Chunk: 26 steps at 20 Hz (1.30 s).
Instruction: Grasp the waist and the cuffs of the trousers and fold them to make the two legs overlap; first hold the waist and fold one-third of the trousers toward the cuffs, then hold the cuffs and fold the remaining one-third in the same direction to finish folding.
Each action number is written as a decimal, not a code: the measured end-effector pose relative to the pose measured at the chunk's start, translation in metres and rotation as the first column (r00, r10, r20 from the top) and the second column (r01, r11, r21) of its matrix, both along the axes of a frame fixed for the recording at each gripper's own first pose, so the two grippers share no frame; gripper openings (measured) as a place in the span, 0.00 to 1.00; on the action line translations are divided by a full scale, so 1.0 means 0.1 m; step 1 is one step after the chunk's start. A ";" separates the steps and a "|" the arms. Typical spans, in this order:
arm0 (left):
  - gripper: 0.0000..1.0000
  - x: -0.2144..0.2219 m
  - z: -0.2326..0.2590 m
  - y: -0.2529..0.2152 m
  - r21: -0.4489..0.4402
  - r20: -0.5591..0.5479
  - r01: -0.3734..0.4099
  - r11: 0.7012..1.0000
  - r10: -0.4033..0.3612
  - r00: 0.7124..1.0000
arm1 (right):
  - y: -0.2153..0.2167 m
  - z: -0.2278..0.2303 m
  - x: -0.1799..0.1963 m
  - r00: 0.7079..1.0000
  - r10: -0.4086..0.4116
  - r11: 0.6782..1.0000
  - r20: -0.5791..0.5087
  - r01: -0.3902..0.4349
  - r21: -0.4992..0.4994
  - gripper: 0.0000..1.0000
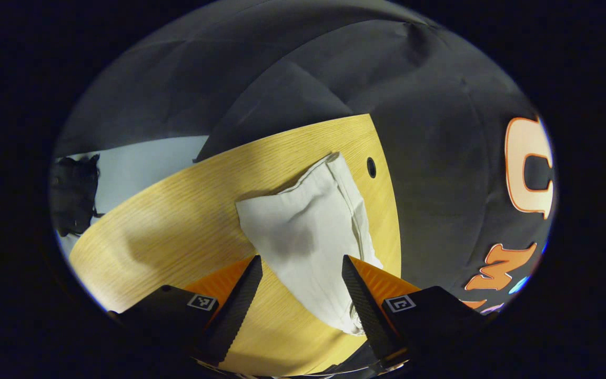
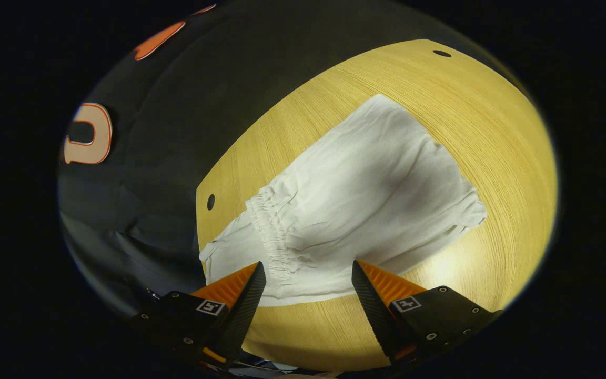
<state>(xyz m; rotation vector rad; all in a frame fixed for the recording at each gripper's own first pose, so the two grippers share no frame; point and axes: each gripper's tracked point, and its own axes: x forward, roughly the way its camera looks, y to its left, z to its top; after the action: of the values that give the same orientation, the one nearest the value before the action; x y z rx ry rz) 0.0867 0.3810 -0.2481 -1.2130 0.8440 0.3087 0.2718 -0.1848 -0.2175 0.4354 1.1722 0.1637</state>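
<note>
Two grippers, left [image 1: 300, 287] and right [image 2: 308, 289], hover wide open and empty above white trousers [image 2: 355, 210] apparently folded on the wooden counter [image 2: 492, 131]; a careless pinch could drag layers askew.

A light wooden table [image 2: 492, 131] with a small round hole [image 1: 371, 167] stands against black cloth walls [image 1: 440, 158].

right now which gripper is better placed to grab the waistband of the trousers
Right, probably. The right gripper is open with the gathered waistband just ahead of its fingers; the left gripper faces plain cloth.
</note>
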 end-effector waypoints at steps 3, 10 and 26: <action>1.00 0.06 -0.10 -0.06 -0.037 -0.013 -0.015 0.999 0.014 1.000 | -0.14 0.00 -0.01 1.000 -0.014 1.000 -0.007 0.014 0.004 0.99; 0.91 0.32 -0.17 -0.06 -0.039 0.012 -0.004 0.999 0.004 1.000 | -0.44 0.05 0.04 0.998 -0.062 0.997 -0.011 0.062 0.038 0.99; 0.05 0.99 1.02 -0.57 0.268 0.266 0.135 0.954 -0.208 0.941 | -0.97 0.19 0.01 0.993 -0.113 0.991 0.024 0.111 0.078 0.99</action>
<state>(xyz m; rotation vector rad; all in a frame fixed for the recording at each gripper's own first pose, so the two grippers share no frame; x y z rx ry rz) 0.1853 0.3237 -0.1462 -0.9169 0.6280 0.0832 0.2726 -0.2815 -0.1980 0.5637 1.1126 0.1173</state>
